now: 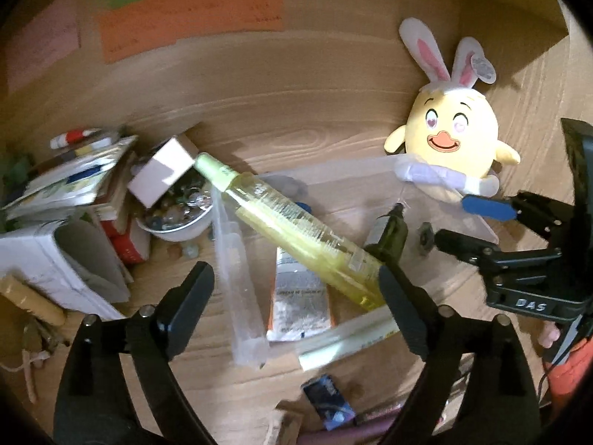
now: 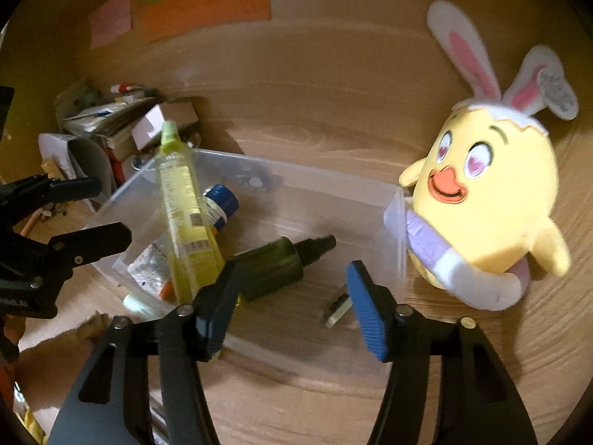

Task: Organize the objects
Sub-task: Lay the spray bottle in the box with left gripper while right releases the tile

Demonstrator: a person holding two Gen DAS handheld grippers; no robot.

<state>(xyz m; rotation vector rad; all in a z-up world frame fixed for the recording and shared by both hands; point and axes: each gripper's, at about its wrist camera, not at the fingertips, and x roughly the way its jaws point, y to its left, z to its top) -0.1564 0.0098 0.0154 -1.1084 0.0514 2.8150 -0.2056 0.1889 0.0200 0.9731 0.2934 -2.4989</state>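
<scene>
A clear plastic bin (image 2: 267, 170) lies on the wooden desk. In it are a tall yellow bottle (image 2: 185, 218), a dark green spray bottle (image 2: 281, 259), a blue-capped bottle (image 2: 220, 204), a silver tube (image 2: 148, 267) and a small flat item (image 2: 337, 309). My right gripper (image 2: 292, 307) is open above the bin's near side, by the green bottle. My left gripper (image 1: 296, 296) is open and empty over the yellow bottle (image 1: 296, 233) and the silver tube (image 1: 300, 296); it shows in the right wrist view (image 2: 92, 211) at the bin's left end. The right gripper (image 1: 456, 222) shows at right in the left view.
A yellow chick plush (image 2: 489, 207) with bunny ears leans at the bin's right end (image 1: 452, 137). A pile of books (image 1: 70, 185), a white box (image 1: 163, 174) and a bowl of beads (image 1: 178, 211) sit at left. Sticky notes (image 1: 189, 15) hang on the back wall.
</scene>
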